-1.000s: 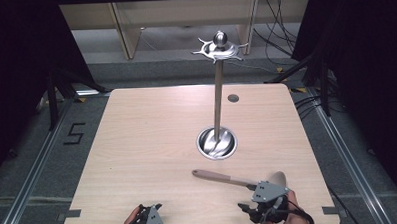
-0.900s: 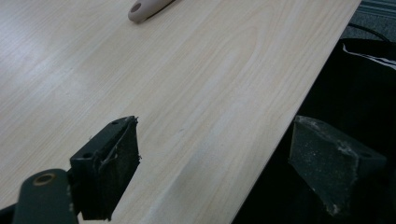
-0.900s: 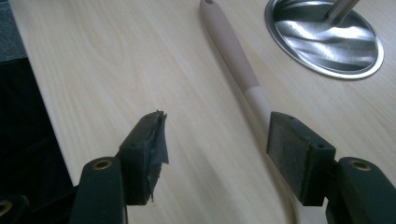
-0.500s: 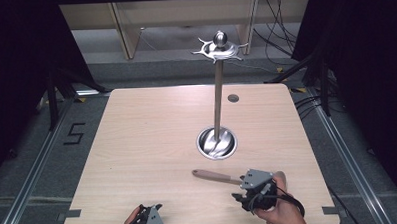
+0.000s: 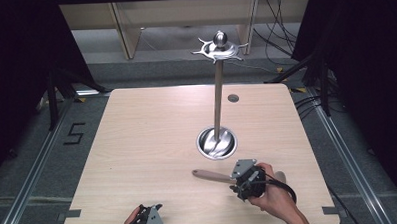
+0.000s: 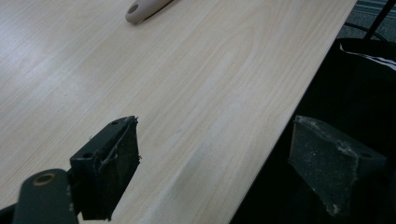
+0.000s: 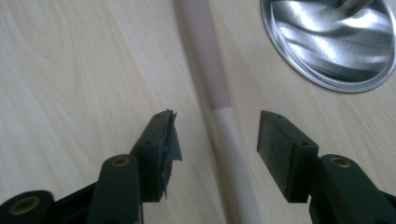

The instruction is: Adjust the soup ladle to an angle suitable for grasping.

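A utensil (image 5: 207, 174) with a light tan handle lies flat on the wooden table (image 5: 137, 144), in front of the metal stand's base (image 5: 216, 142). My right gripper (image 5: 235, 181) hovers low over it. In the right gripper view the handle (image 7: 205, 60) runs between the two jaws of my right gripper (image 7: 215, 135); the jaws have just been closing, with a gap left on each side of the handle. My left gripper (image 5: 148, 221) rests at the table's front edge, open and empty (image 6: 217, 140). The handle's end with its hole (image 6: 140, 8) lies far ahead of it.
The stand has a tall thin pole (image 5: 217, 99) topped by a ring of hooks (image 5: 219, 47), and a shiny round dish base (image 7: 327, 42). A small round grommet (image 5: 233, 98) sits in the table behind it. The table's edge drops to dark floor.
My right hand has slid left along the utensil toward its handle, and its jaws stand narrower than before. The left gripper has stayed put.
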The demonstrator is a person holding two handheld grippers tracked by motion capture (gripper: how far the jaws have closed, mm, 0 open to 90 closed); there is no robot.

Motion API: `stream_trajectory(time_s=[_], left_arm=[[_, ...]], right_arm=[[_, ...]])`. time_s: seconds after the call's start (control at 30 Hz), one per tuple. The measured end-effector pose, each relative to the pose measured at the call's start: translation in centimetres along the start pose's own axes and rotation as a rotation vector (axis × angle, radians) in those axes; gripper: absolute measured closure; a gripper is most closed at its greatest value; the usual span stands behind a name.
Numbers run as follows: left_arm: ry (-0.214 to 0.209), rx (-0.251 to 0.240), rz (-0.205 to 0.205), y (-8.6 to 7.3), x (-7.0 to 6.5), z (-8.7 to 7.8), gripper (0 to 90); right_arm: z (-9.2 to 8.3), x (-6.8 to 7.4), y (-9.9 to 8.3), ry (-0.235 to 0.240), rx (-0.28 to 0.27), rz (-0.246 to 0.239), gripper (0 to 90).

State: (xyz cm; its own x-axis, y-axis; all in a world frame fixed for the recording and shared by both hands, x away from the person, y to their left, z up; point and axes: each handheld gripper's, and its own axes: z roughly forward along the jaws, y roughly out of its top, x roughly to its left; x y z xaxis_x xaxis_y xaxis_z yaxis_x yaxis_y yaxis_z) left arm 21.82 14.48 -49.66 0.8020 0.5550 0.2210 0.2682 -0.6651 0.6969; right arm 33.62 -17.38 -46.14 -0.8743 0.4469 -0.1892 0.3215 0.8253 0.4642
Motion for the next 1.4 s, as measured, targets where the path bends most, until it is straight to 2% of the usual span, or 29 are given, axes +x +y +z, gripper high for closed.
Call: stream_trajectory(time_s=[0.07, 0.1, 0.13, 0.2, 0.23, 0.27, 0.33, 0.37, 0.47, 0.5, 0.53, 0.63, 0.8, 0.83, 0.87, 0.97, 1.03, 1.1, 1.17, 1.3, 1.4], left_arm=[[-0.012, 0.000, -0.004, 0.0, 0.0, 0.0, 15.1], [-0.013, -0.001, -0.009, -0.1, -0.1, 0.1, 15.1], [-0.013, -0.001, -0.009, -0.1, -0.1, 0.1, 15.1], [-0.002, -0.004, -0.008, -0.1, 0.0, 0.0, 15.1], [0.000, -0.004, -0.002, -0.1, 0.0, -0.1, 15.1], [-0.001, -0.003, -0.004, -0.1, 0.0, 0.0, 15.1], [0.002, -0.003, -0.006, -0.1, 0.0, 0.0, 15.1], [0.001, -0.003, -0.005, -0.1, 0.0, -0.1, 15.1], [0.001, -0.004, -0.009, -0.1, 0.0, 0.0, 15.1], [0.002, -0.003, -0.011, -0.1, 0.0, 0.0, 15.1], [0.002, -0.003, -0.009, -0.1, 0.1, 0.0, 15.1], [0.002, -0.002, -0.010, -0.1, 0.0, 0.0, 15.1], [-0.001, -0.001, -0.007, -0.1, 0.0, 0.0, 15.1], [-0.001, -0.001, -0.007, -0.1, 0.0, 0.0, 15.1], [-0.001, -0.002, -0.006, -0.1, 0.0, 0.0, 15.1], [-0.002, -0.002, -0.007, -0.1, 0.0, 0.0, 15.1], [0.000, -0.001, -0.007, -0.1, 0.0, 0.0, 15.1], [-0.002, -0.002, -0.007, -0.1, 0.0, 0.0, 15.1], [0.000, -0.002, -0.009, -0.1, 0.0, 0.0, 15.1], [-0.001, -0.004, -0.011, -0.1, 0.0, 0.0, 15.1], [0.000, -0.003, -0.009, -0.1, 0.1, -0.1, 15.1]], right_arm=[[0.4, -0.1, 0.3, 0.000, 0.014, -0.023, 52.4], [0.4, 0.0, 0.4, 0.012, 0.038, 0.012, 53.1], [0.7, -0.2, 0.6, 0.006, 0.040, -0.036, 53.2], [0.8, -0.4, 0.7, 0.011, 0.056, -0.014, 53.7], [0.9, -0.4, 0.8, -0.003, 0.050, -0.021, 54.5], [0.8, -0.5, 0.9, 0.008, 0.052, -0.027, 55.2], [1.0, -0.5, 1.1, -0.004, 0.061, -0.016, 56.1], [1.1, -0.7, 1.3, 0.007, 0.065, -0.035, 56.5], [1.4, -0.8, 1.6, 0.011, 0.082, -0.042, 57.5], [1.5, -1.0, 1.7, 0.029, 0.084, -0.043, 58.2], [1.6, -1.0, 1.9, 0.020, 0.089, -0.035, 59.1], [1.8, -1.1, 2.1, 0.043, 0.102, -0.042, 60.5], [2.5, -1.3, 2.8, 0.072, 0.169, -0.056, 64.0], [2.8, -1.4, 2.9, 0.069, 0.169, -0.069, 64.7], [2.8, -1.4, 3.0, 0.079, 0.193, -0.074, 65.5], [3.2, -1.7, 3.2, 0.098, 0.209, -0.088, 67.3], [3.2, -1.7, 3.2, 0.094, 0.215, -0.080, 68.1], [3.4, -2.0, 3.3, 0.112, 0.233, -0.067, 70.0], [3.5, -2.2, 3.3, 0.126, 0.233, -0.082, 70.6], [3.7, -2.5, 3.3, 0.143, 0.249, -0.079, 72.7], [3.8, -2.5, 3.3, 0.137, 0.249, -0.077, 73.1]])
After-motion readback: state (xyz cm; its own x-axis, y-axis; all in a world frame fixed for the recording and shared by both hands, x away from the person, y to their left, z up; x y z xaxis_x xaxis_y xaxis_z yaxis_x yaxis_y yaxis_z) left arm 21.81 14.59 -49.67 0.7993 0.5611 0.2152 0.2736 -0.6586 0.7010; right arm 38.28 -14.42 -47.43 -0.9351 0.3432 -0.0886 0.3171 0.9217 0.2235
